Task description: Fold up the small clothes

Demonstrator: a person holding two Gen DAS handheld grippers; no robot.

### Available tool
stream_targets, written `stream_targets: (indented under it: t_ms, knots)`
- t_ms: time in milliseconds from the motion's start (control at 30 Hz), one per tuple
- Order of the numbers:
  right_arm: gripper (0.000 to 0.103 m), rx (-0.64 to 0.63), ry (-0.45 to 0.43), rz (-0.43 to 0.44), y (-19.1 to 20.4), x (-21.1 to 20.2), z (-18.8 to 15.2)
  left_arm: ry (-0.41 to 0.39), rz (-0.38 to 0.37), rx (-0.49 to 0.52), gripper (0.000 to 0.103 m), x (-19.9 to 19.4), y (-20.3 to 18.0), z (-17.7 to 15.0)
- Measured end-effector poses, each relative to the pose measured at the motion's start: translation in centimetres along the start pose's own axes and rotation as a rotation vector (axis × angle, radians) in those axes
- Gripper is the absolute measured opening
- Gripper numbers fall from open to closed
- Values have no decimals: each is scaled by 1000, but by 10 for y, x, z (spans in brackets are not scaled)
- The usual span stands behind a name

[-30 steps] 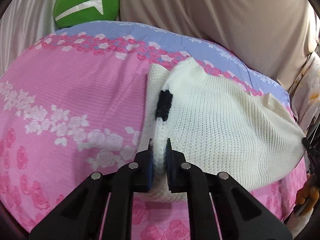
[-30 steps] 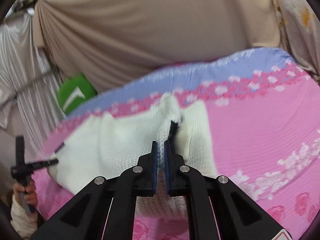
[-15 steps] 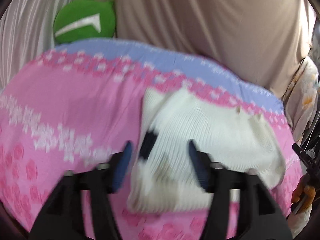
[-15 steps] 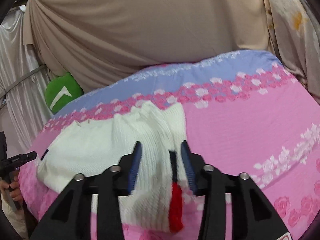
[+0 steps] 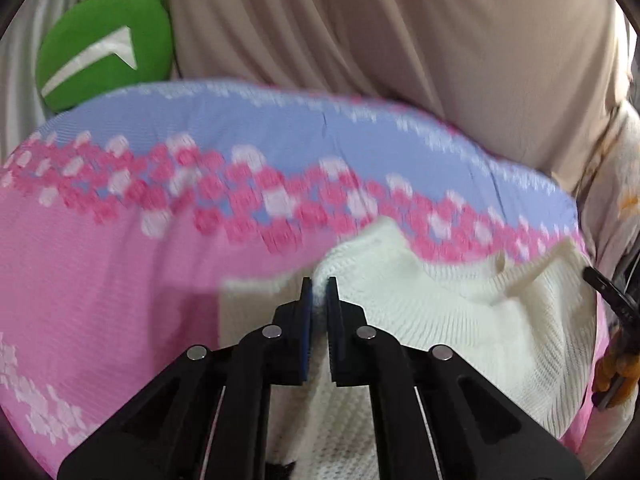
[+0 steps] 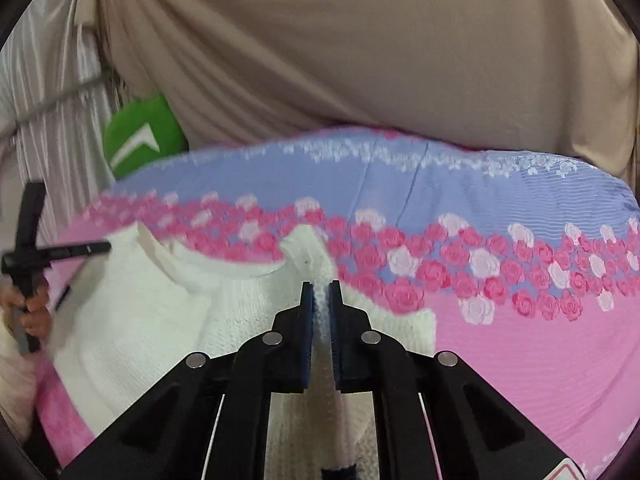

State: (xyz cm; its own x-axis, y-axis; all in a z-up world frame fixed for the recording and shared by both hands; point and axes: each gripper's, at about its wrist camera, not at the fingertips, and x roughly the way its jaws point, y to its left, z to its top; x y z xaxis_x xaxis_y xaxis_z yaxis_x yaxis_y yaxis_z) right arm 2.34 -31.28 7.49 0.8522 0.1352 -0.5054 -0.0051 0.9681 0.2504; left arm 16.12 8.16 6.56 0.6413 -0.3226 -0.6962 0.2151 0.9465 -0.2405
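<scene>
A small cream knit sweater [image 5: 460, 320] lies on the pink flowered bedspread [image 5: 100, 280]; it also shows in the right wrist view [image 6: 152, 320]. My left gripper [image 5: 319, 292] is shut on a raised ridge of the knit near the sweater's far left edge. My right gripper [image 6: 321, 296] is shut on a ridge of the knit near its far right edge, below the shoulder bump [image 6: 306, 248]. A black trim patch [image 5: 280, 470] shows at the bottom edge under the left gripper. The other gripper [image 6: 28, 252] appears at the left of the right wrist view.
A green cushion [image 5: 104, 52] sits behind the bed at the far left, also in the right wrist view [image 6: 140, 140]. Beige drapes [image 6: 360, 60] hang behind the bed. The bedspread has a blue band [image 6: 440, 184] along its far edge. A flowered cloth [image 5: 616, 200] hangs at the right.
Both grippers let go of the sleeve cuffs, opened, moved forward over the sweater, and have shut again on the knit near its far edge.
</scene>
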Motion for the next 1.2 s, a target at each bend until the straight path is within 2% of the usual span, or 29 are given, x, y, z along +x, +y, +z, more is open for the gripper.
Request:
stream_targets:
  t_ms: [67, 100, 167, 200, 300, 367, 400, 433, 500, 567, 633, 667, 700, 767, 900, 933, 967, 1000, 1033, 1067, 1100, 1133, 1167, 1200]
  knots:
    - [7, 73, 18, -48, -25, 13, 2, -10, 45, -36, 5, 5, 12, 7]
    - [7, 99, 68, -84, -37, 29, -2, 7, 85, -36, 5, 15, 17, 7]
    - [7, 189, 229, -83, -62, 70, -23, 86, 117, -55, 5, 48, 28, -4]
    - [6, 219, 216, -65, -66, 71, -29, 91, 111, -64, 5, 55, 31, -8]
    - [13, 242, 106, -71, -56, 33, -26, 19, 92, -94, 9, 29, 33, -8]
    - [16, 191, 21, -56, -29, -5, -26, -31, 125, -100, 10, 1, 29, -9]
    - [16, 155, -5, -28, -11, -21, -30, -68, 123, -97, 15, -16, 23, -12]
    - [16, 123, -13, 2, 7, -31, -34, -107, 99, -86, 24, -36, 14, -18]
    - [16, 33, 20, 93, 58, -37, -50, -141, 40, -35, 31, -62, -16, -33]
    - [16, -23, 83, 191, 103, -30, -71, -115, -42, 57, 33, -70, -61, -57]
    - [16, -76, 181, 295, 148, -10, -99, -28, -119, 132, 33, -59, -100, -87]
    - [16, -104, 217, 314, 163, 0, -112, 23, -142, 159, 33, -49, -114, -103]
    - [16, -128, 245, 308, 172, 6, -122, 48, -143, 172, 34, -43, -120, -113]
    - [13, -141, 276, 260, 169, 10, -138, 92, -80, 189, 34, -32, -118, -134]
    - [5, -6, 259, 49, 83, -23, -153, 95, -11, 113, 29, -49, -62, -146]
    - [0, 49, 254, 34, 62, -36, -159, 96, 43, 78, 27, -57, -40, -150]
    - [0, 135, 247, 34, 34, -53, -165, 101, 68, 52, 26, -62, -22, -154]
    - [0, 193, 237, 20, 14, -65, -169, 110, 71, 20, 22, -67, -5, -160]
    - [0, 232, 223, -36, -3, -80, -174, 105, 32, -20, 14, -74, 13, -168]
    - [0, 235, 217, -118, -13, -90, -178, 99, 2, -49, 14, -79, 21, -172]
    - [9, 231, 219, -210, -20, -95, -180, 102, -7, -72, 14, -84, 26, -175]
    - [7, 245, 205, -240, -25, -101, -181, 101, -16, -95, 14, -88, 28, -175]
    - [13, 269, 191, -216, -27, -104, -178, 91, -11, -107, 13, -92, 25, -172]
    - [13, 279, 158, -186, -23, -108, -172, 74, -11, -98, 12, -94, 18, -166]
